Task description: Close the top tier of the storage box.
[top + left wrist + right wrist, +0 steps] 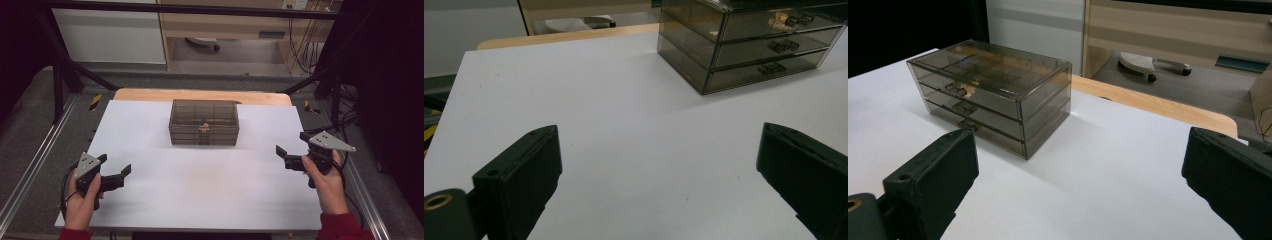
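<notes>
Smoky translucent three-drawer plastic box [203, 122] on matte white tabletop [200, 195]; left gripper [114, 169] and right gripper [290, 147] (both matte black) agape, empty.

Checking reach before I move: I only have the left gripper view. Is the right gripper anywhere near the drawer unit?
Observer: No. In the high view the right gripper hangs over the white table top near its right edge, apart from the smoked three-drawer box.
Operator: Is it open?
Observer: Yes, its jaws stand wide apart, with nothing between them.
Operator: Anything in the drawers? My angle shows only the handles clearly.
Observer: The high view shows a small tan thing behind the middle of the box front; what it is, I cannot tell.
</notes>
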A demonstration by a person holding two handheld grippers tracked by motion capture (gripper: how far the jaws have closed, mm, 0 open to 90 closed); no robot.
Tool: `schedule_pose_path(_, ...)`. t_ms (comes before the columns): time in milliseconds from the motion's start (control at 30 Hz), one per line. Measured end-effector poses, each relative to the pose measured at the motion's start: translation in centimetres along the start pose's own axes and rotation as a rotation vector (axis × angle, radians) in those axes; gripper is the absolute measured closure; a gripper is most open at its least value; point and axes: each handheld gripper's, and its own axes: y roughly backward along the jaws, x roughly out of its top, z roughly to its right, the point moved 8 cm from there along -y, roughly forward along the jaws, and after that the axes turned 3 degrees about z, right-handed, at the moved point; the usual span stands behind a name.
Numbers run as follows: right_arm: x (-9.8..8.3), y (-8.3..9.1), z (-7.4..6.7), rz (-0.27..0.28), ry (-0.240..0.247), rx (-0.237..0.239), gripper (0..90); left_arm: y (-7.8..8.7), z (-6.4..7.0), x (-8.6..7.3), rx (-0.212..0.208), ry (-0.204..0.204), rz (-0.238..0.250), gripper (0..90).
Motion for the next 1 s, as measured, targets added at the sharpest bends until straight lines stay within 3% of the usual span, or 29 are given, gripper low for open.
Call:
schedule_pose_path(567,-4.3,1.0,-0.6,-0.018,-0.021,-0.013,2.2,0.0,0.2,0.0,-0.008,0.004,-0.004,4.6)
schedule_pose_path(1000,-6.8,0.8,-1.2,-0.045,-0.034,-0.002,2.3,0.1,0.1,-0.1,-0.004,0.012,-0.006,4.6)
